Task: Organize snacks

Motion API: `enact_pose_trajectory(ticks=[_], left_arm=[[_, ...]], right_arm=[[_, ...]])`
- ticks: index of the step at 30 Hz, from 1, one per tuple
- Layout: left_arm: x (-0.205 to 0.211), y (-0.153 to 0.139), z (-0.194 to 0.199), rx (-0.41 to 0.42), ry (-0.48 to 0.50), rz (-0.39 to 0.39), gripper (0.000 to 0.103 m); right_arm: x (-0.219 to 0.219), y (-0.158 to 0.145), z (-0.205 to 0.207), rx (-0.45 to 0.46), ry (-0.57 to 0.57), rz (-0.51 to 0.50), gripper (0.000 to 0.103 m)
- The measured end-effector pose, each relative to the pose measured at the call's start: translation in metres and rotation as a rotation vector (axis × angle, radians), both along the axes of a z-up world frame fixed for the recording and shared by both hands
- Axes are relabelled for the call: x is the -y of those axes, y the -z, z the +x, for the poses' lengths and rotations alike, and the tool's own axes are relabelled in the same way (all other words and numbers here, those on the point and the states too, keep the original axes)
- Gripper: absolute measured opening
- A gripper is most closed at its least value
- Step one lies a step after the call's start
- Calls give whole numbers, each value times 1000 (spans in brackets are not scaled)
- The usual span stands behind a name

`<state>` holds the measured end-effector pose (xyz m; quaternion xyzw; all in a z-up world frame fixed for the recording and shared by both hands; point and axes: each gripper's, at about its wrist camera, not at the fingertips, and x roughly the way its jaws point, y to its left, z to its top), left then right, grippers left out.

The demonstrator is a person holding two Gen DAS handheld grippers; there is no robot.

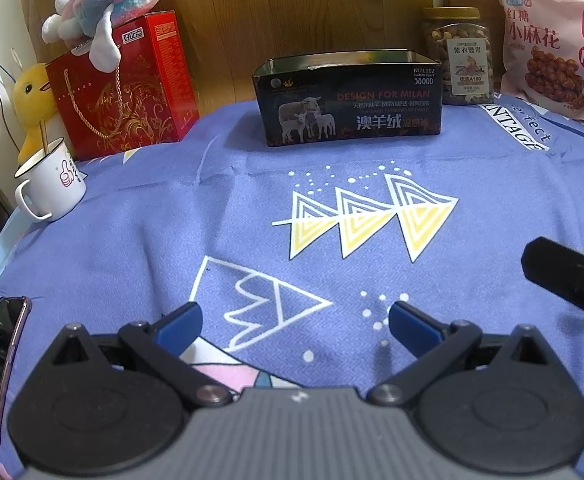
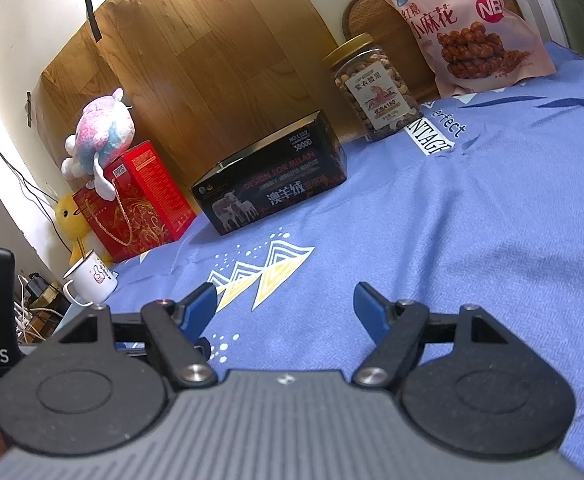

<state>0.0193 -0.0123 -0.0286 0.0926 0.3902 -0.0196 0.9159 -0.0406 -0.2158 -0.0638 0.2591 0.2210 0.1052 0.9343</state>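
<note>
An open black box with sheep pictures (image 1: 347, 100) (image 2: 276, 184) stands at the back of the blue cloth. To its right stands a clear jar of nuts (image 1: 465, 60) (image 2: 375, 88). Further right a pink bag of twisted snacks (image 1: 551, 48) (image 2: 467, 28) leans upright. My left gripper (image 1: 293, 322) is open and empty, low over the near cloth. My right gripper (image 2: 284, 306) is open and empty, also over the near cloth; part of it shows at the right edge of the left wrist view (image 1: 571, 280).
A red gift box (image 1: 128, 88) (image 2: 140, 204) with a plush toy (image 1: 108, 4) on top stands back left, beside a yellow duck (image 1: 32, 100). A white mug (image 1: 52, 184) (image 2: 90, 280) stands at the left edge. A phone (image 1: 0, 360) lies near left.
</note>
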Motion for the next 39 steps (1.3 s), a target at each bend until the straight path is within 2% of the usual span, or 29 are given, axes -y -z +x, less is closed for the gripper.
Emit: enact_pose_trajectory(ticks=[28,39], left_arm=[[0,-1,0,4,-11,-10,103],[-2,0,-1,3,-26,-32,103]], right_arm=[[-2,0,-1,-1,0,1,77],[-6,0,0,-10,-2,-26,77]])
